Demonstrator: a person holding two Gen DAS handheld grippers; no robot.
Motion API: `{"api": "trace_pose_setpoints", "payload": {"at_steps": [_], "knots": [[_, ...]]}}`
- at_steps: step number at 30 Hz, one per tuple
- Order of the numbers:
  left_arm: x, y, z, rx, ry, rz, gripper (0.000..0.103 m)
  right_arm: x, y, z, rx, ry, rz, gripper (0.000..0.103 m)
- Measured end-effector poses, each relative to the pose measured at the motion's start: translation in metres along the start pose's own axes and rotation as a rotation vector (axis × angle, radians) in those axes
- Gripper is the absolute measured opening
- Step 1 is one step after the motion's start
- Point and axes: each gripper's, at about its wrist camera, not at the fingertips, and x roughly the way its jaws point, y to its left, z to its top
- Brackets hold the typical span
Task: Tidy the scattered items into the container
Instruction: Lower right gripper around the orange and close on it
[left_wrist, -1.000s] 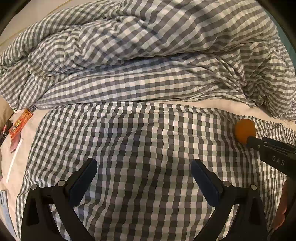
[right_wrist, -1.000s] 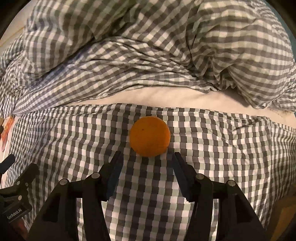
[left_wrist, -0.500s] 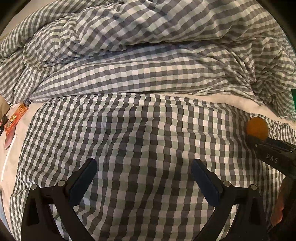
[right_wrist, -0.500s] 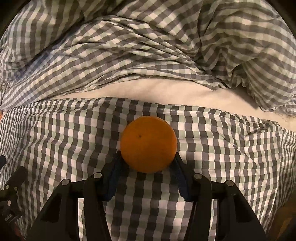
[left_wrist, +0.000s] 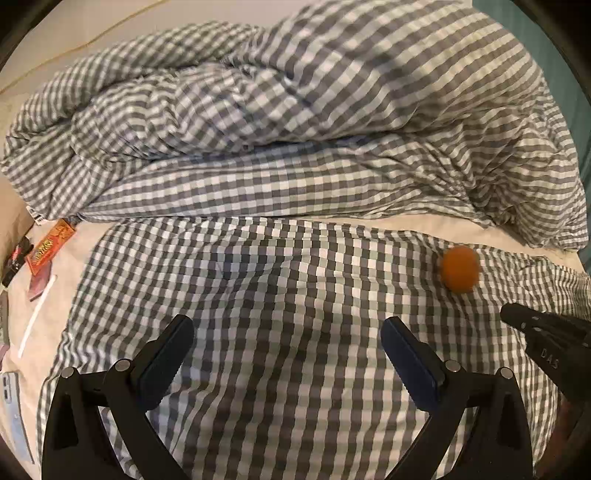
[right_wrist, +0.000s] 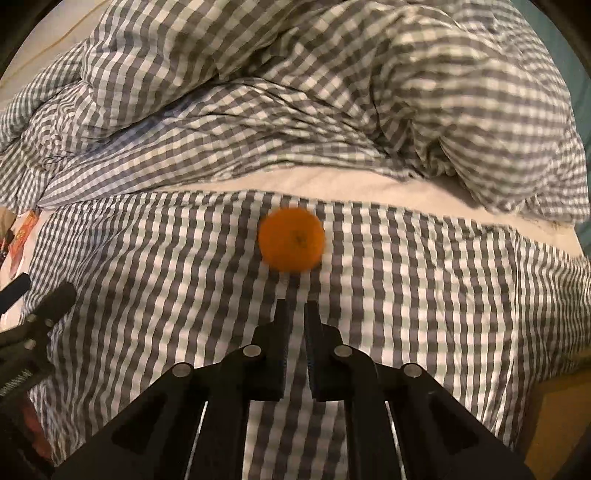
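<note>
An orange (right_wrist: 291, 240) lies loose on the checked pillow (right_wrist: 406, 295), blurred, a short way beyond my right gripper (right_wrist: 294, 314). The right gripper's jaws are shut with only a narrow slit between them and hold nothing. In the left wrist view the orange (left_wrist: 460, 269) lies to the right, just past the right gripper's tip (left_wrist: 517, 315). My left gripper (left_wrist: 284, 339) is open wide and empty above the pillow. No container is in view.
A bunched checked duvet (left_wrist: 295, 129) fills the far side. An orange snack packet (left_wrist: 50, 247), a white strip (left_wrist: 37, 321) and other small items lie on the cream sheet at the left. The bed's edge shows at the lower right (right_wrist: 554, 424).
The right gripper closed on the orange, which slipped out ahead; the jaws are now shut empty and pulled back. The left gripper's view shifted back leftward.
</note>
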Motion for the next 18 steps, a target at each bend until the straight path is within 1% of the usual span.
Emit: {"api": "trace_pose_setpoints", "payload": {"at_steps": [1, 3, 4, 5, 6, 8, 13, 18], "knots": [[-0.005, 0.001, -0.002, 0.004, -0.003, 0.004, 0.103, -0.005, -0.005, -0.004, 0.021, -0.004, 0.014, 0.010], [-0.010, 0.001, -0.005, 0.006, -0.004, 0.009, 0.103, -0.003, -0.009, -0.003, 0.039, -0.011, 0.034, 0.023], [-0.012, 0.003, -0.008, 0.003, -0.005, 0.011, 0.103, -0.006, -0.012, -0.003, 0.051, -0.019, 0.043, 0.034], [-0.013, 0.004, -0.009, 0.000, -0.005, 0.010, 0.103, -0.008, -0.014, -0.003, 0.056, -0.025, 0.049, 0.037], [-0.012, 0.006, -0.010, -0.006, -0.002, 0.010, 0.103, -0.009, -0.014, -0.004, 0.057, -0.029, 0.057, 0.038], [-0.010, 0.009, -0.011, -0.013, 0.004, 0.013, 0.103, -0.011, -0.014, -0.003, 0.057, -0.034, 0.072, 0.048], [0.002, 0.012, -0.011, -0.020, 0.013, 0.011, 0.103, 0.009, -0.008, 0.013, 0.051, -0.042, 0.067, 0.049], [0.020, 0.015, -0.011, -0.023, 0.029, 0.011, 0.103, 0.046, -0.003, 0.035, 0.046, -0.011, 0.038, 0.049]]}}
